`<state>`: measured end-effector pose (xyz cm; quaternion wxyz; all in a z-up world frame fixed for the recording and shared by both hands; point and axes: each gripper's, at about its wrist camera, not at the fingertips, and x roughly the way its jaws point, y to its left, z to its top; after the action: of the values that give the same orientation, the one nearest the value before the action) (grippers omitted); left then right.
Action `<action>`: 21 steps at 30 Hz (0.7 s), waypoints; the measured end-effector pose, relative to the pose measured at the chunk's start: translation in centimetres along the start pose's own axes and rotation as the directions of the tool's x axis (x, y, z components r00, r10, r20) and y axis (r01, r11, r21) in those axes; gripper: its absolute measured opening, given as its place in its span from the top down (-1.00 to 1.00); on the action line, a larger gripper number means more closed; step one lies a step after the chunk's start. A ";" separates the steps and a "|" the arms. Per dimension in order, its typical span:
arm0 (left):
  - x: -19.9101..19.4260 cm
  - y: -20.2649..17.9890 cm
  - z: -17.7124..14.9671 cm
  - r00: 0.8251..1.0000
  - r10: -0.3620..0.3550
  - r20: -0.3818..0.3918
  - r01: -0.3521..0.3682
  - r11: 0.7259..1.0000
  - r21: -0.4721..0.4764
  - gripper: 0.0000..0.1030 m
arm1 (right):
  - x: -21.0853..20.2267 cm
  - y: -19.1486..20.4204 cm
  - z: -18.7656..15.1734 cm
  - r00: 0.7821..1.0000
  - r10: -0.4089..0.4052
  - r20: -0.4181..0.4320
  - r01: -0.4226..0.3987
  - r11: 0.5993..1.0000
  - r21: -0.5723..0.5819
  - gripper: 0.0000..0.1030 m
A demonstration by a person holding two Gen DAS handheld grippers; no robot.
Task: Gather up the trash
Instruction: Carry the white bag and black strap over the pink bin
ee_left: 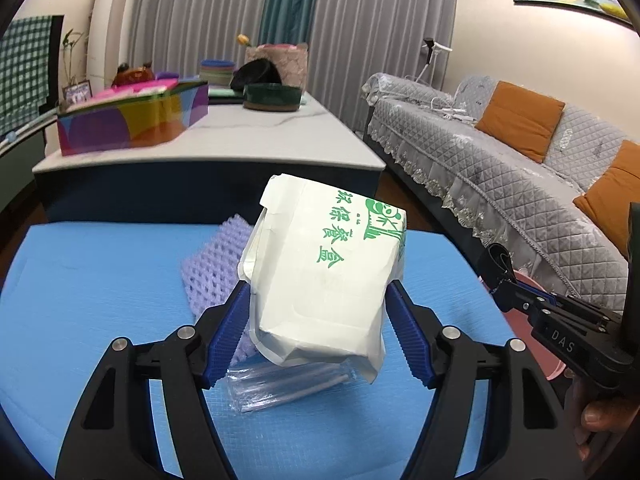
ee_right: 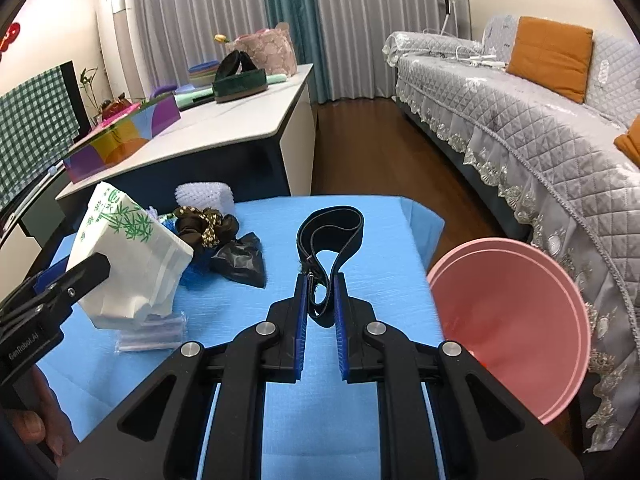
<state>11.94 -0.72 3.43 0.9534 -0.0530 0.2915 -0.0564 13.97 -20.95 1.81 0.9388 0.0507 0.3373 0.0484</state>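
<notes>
We hold two pieces of trash at once. Our left claw (ee_left: 316, 332) pinches the white paper box (ee_left: 324, 276) with green print by its two sides, its jaws standing wide around it. The box is tilted and seems lifted a little above the blue surface (ee_left: 80, 300), though from this view we cannot be sure its lower corner is free. Our right claw (ee_right: 322, 312) is pressed nearly together on the black strap (ee_right: 332, 236), whose loop hangs out in front of the fingers.

The pink basin (ee_right: 512, 320) is just beside the right edge of the surface, to the right of the strap. We judge it to be the place for the trash. To do this step well, we should raise both things clear of the surface and carry them over the basin's rim before letting go, the strap first, because it is nearer to the basin. The box is light and soft, so we must not squeeze harder.

Both claws point forward and somewhat downward. A clear plastic packet (ee_left: 280, 390) lies under the box, and a black bag (ee_right: 240, 260) and a brown scrunchie (ee_right: 204, 220) lie left of the strap.
</notes>
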 end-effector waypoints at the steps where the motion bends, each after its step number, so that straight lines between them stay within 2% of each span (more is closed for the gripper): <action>1: -0.4 -0.1 0.1 1.000 0.000 0.007 0.000 1.000 0.003 -0.30 | -0.4 -0.1 0.0 1.000 -0.002 0.006 0.002 1.000 0.000 0.75; 11: -3.2 -1.0 -0.4 0.999 0.010 0.040 -0.011 0.999 0.035 -0.30 | -4.0 -0.1 -0.5 0.999 -0.012 0.048 0.013 1.000 -0.021 0.74; 21: -4.0 -1.3 -0.7 0.999 0.017 0.045 -0.019 0.999 0.043 -0.30 | -6.3 -0.9 -1.3 0.997 -0.031 0.067 0.033 0.999 -0.028 0.74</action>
<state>8.12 -1.49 5.22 0.9611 -0.0308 0.2692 -0.0531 8.40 -22.52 4.69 0.9508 0.0329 0.3060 0.0364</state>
